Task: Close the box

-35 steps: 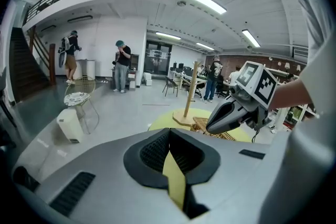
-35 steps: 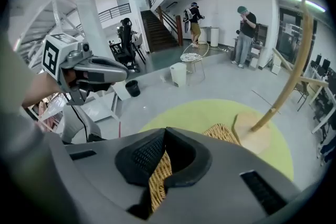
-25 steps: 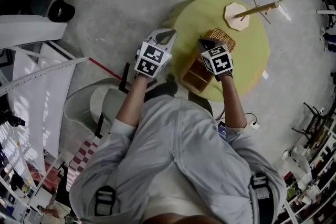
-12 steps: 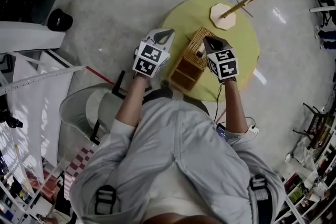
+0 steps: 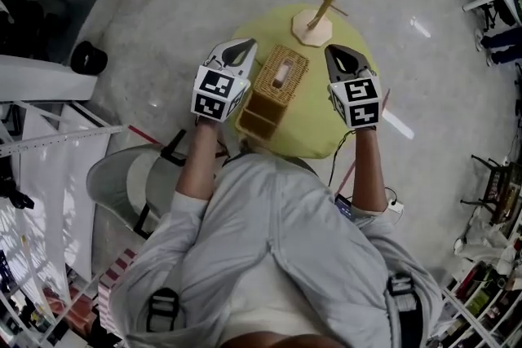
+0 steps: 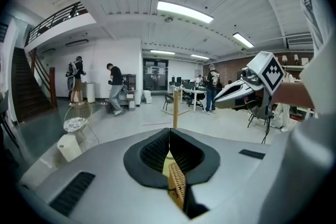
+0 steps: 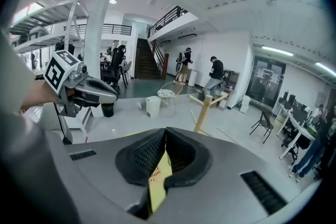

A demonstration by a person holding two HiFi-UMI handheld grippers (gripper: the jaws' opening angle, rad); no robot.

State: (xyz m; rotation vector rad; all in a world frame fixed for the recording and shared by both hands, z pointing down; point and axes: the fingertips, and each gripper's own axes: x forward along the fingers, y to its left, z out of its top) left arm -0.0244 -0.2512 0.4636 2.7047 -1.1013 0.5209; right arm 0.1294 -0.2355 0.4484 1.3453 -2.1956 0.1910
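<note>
1. Round yellow table (image 5: 306, 126) is right in front of you.
2. Wicker box (image 5: 273, 85) sits mid-table between your 2 grippers, touching neither. Woven top faces up; contents not visible.
3. Wooden stand (image 5: 312, 30) is at the far edge, just beyond the box.
4. Left gripper (image 5: 236, 51): jaws clenched, nothing in them.
5. Right gripper (image 5: 338, 57): jaws pressed together, also empty.

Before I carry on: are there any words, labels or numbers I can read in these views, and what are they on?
No readable text in any view.
Left gripper and right gripper: only black-and-white square marker patterns, no letters or digits.
Wicker box: no label or print shows.
</note>
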